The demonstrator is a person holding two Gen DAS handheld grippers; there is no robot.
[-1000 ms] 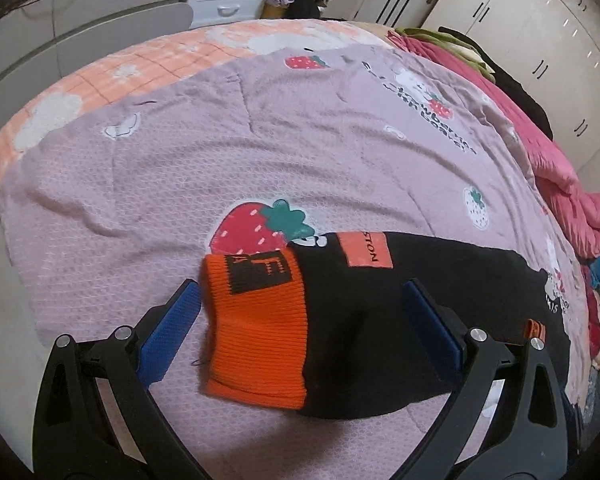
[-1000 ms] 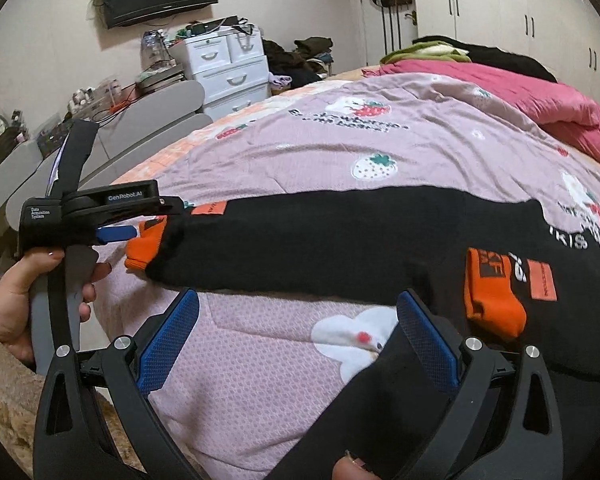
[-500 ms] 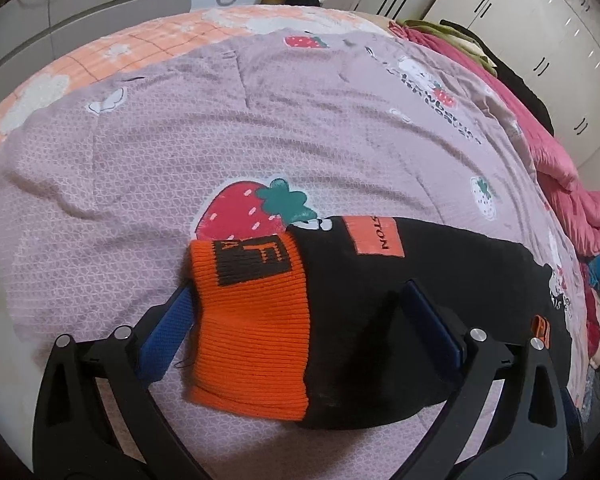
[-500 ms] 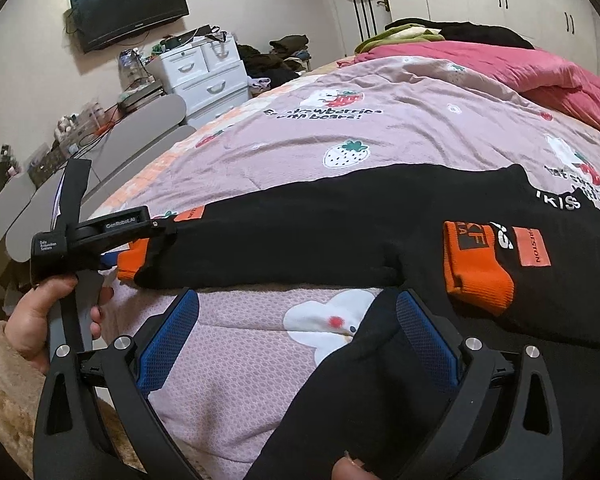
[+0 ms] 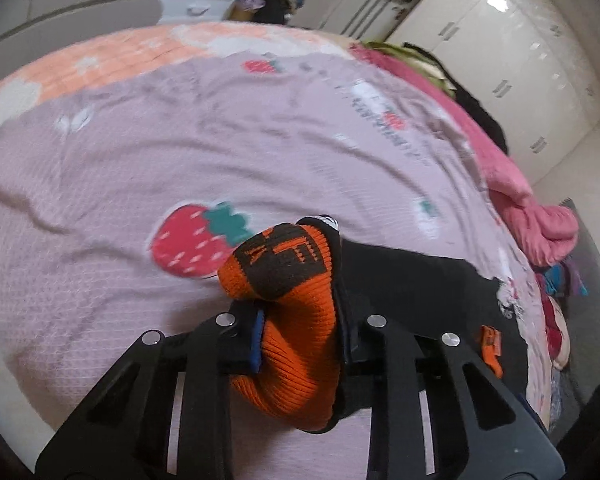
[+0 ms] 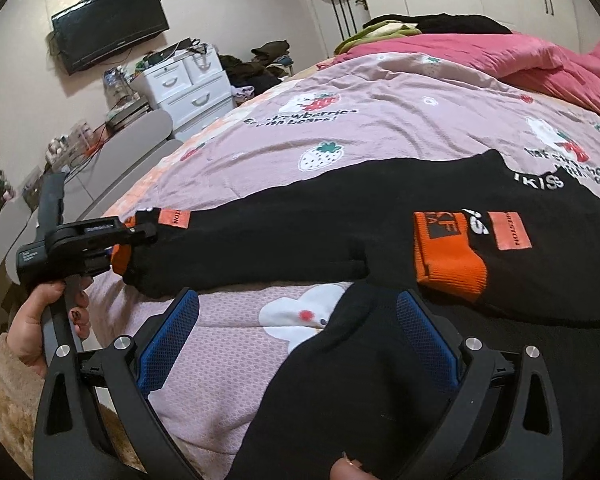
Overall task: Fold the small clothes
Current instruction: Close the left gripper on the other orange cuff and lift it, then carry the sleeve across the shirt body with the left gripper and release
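The black garment (image 6: 340,232) is lying spread across the lilac strawberry-print bedspread (image 6: 380,128), with one sleeve stretching out toward the left side of the bed and the other folded in over the body, its orange cuff (image 6: 448,252) resting on the black fabric beside an orange patch (image 6: 508,230).

The left gripper (image 5: 296,320) is closing on the far sleeve's orange cuff (image 5: 296,340); the ribbed knit is bunching up between the two jaws, which are pinching it from both sides, and the cuff's black lettered block is bulging up above them. (From the right wrist view, the person's left hand (image 6: 40,320) is wrapping round that gripper's handle at the edge of the bed, a fuzzy beige sleeve (image 6: 8,400) showing below it.)

The right gripper (image 6: 298,336) is hovering low over the near edge of the garment with its jaws spread wide. The blue pad of the left finger (image 6: 168,340) is standing over bare bedspread, while a fold of the black hem is lying between the jaws and running up against the right-hand pad; I cannot tell whether that pad is actually touching the cloth, and nothing is being squeezed.

A pink quilt (image 6: 500,56) is heaped at the far side of the bed, and a white drawer unit (image 6: 184,88) is standing beyond it under a wall-mounted television (image 6: 108,26).
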